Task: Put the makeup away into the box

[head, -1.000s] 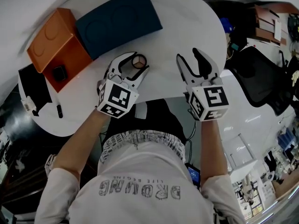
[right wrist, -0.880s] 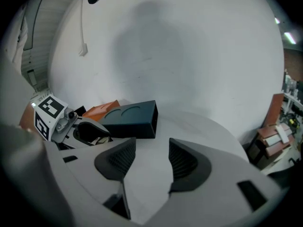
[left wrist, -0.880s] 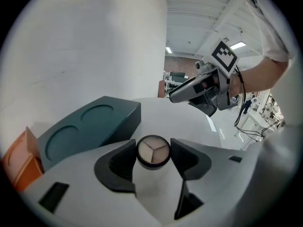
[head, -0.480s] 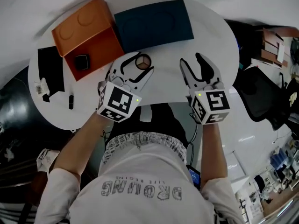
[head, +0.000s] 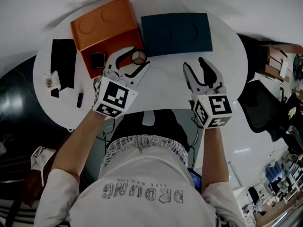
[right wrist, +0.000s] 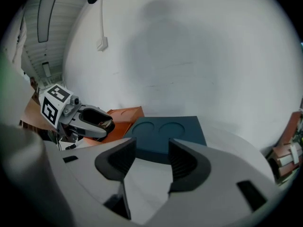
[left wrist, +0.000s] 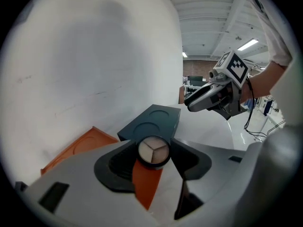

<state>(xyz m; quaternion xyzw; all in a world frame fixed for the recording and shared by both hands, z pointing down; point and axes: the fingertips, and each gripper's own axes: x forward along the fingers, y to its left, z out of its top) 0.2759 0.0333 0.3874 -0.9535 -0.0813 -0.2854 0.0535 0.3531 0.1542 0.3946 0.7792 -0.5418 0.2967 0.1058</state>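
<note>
A round eyeshadow compact (head: 138, 57) with a three-part pan sits between the fingertips of my left gripper (head: 134, 57), which is shut on it. In the left gripper view the compact (left wrist: 154, 152) hangs above the open orange box (left wrist: 78, 145), at its right edge. The orange box (head: 105, 25) lies at the table's far side, with a small black square case (head: 98, 60) inside. My right gripper (head: 195, 64) stands open and empty over the white table, just in front of a dark blue box (head: 176, 33). The right gripper view shows the same blue box (right wrist: 165, 131) beyond its jaws.
A flat black pad (head: 62, 63) with a small white packet (head: 51, 81) lies left of the orange box. A short black stick (head: 80, 100) lies near the table's (head: 165, 93) left front edge. A dark chair (head: 265, 110) stands to the right.
Both grippers have moved away from me toward the boxes and risen a little. The left one has carried the compact to the orange box's edge. The right jaws stay open.
</note>
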